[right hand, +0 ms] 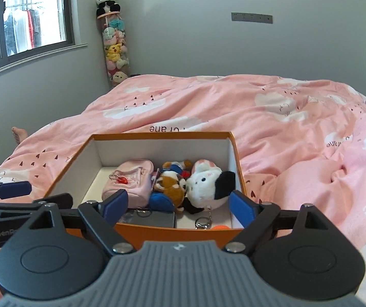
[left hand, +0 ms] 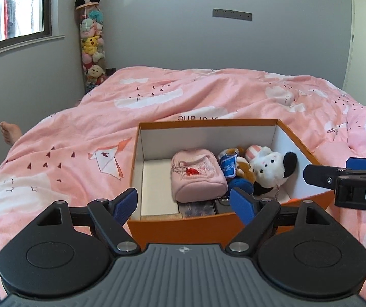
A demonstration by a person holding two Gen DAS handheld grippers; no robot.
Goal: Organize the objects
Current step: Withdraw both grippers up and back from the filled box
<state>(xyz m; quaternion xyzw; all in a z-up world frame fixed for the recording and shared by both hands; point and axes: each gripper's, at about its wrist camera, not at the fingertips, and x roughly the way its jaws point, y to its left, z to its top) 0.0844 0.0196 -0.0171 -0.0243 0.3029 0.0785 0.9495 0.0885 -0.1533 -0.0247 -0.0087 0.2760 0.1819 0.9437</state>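
Note:
An orange box (left hand: 157, 226) with white inner walls sits on the pink duvet; it also shows in the right wrist view (right hand: 142, 229). Inside lie a pink pouch (left hand: 198, 176) (right hand: 129, 183), a white plush with a black ear (left hand: 269, 168) (right hand: 208, 186), a brown plush (right hand: 170, 185), a blue item (right hand: 159, 200), dark flat items and key rings (right hand: 202, 222). My left gripper (left hand: 184, 204) is open and empty at the box's near edge. My right gripper (right hand: 179, 203) is open and empty, also at the near edge. Each gripper shows in the other's view (left hand: 336, 176) (right hand: 16, 194).
The pink duvet (left hand: 208, 97) covers the bed all around the box. A tall clear tube of plush toys (left hand: 92, 43) with a panda on top stands in the far corner. A bare foot (left hand: 9, 131) shows at the bed's left side. A window (left hand: 11, 7) is at the left.

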